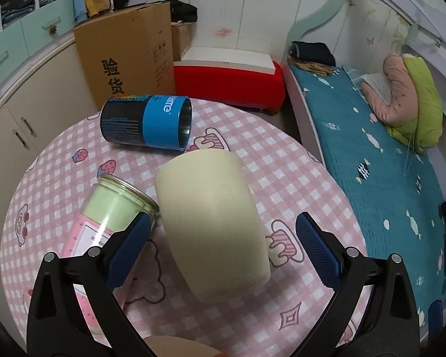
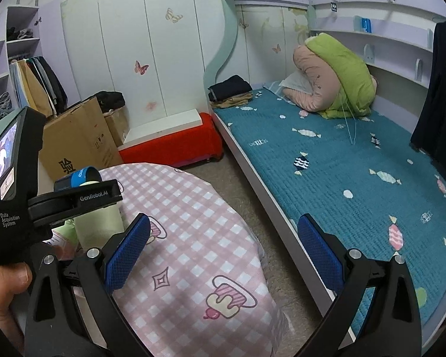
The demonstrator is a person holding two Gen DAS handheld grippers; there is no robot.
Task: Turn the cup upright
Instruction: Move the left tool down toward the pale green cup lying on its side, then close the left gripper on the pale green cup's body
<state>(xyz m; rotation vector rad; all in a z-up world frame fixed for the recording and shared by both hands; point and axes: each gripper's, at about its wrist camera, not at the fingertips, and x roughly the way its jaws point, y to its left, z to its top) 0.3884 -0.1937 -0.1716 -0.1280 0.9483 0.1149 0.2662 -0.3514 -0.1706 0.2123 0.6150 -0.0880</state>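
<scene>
A cream cup (image 1: 211, 223) rests on the pink checked round table (image 1: 297, 178), tilted, its closed base pointing away from me and its wider end towards me. My left gripper (image 1: 223, 232) is open, its blue pads on either side of the cup with gaps to both. In the right wrist view the cup (image 2: 99, 223) shows partly behind the left gripper's body (image 2: 17, 196). My right gripper (image 2: 223, 238) is open and empty, above the table's right edge.
A blue and black can (image 1: 147, 122) lies on its side at the table's far side. A glass jar (image 1: 110, 217) with green contents lies left of the cup, touching the left pad. A cardboard box (image 1: 128, 56), a red bench (image 1: 232, 83) and a bed (image 1: 371, 160) surround the table.
</scene>
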